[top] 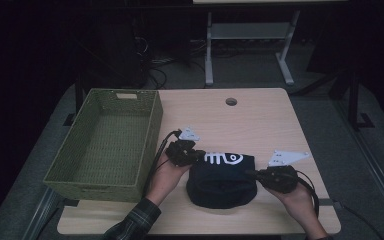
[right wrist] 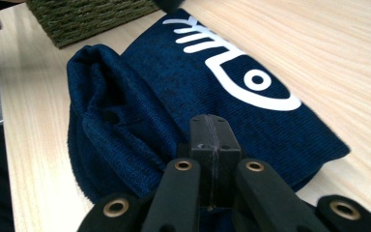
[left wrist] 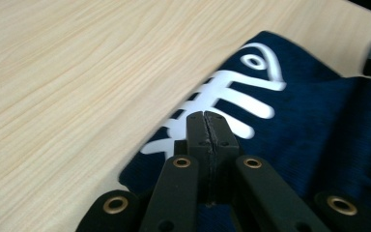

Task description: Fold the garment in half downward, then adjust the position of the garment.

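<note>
High view: you sit at the wooden table (top: 260, 120), and a dark blue cloth (top: 223, 182) with a white fish-bone picture (top: 223, 158) lies folded near your edge of it, between your two hands. Your left gripper (top: 192, 155) is at the cloth's left far corner, just beside the fish-bone picture. Your right gripper (top: 257, 174) is at the cloth's right side. A green woven basket (top: 145, 135) stands on the left part of the table, close to your left hand (top: 167, 172) (the basket has nothing in it). In the left gripper view, the two black jaws are pressed flat together, and their tip sits over the cloth (left wrist: 319, 135) right at the white fish bones (left wrist: 232, 96). You cannot tell from there if a bit of cloth is pinched between them. In the right gripper view, the jaws are also squeezed tight together, low over the thick rolled edge of the cloth (right wrist: 140, 111), with the fish's head and round eye (right wrist: 257, 79) farther along. Here too you cannot tell if any cloth is caught in the jaws. A corner of the basket (right wrist: 87, 17) peeks in at the top of that view.
</note>
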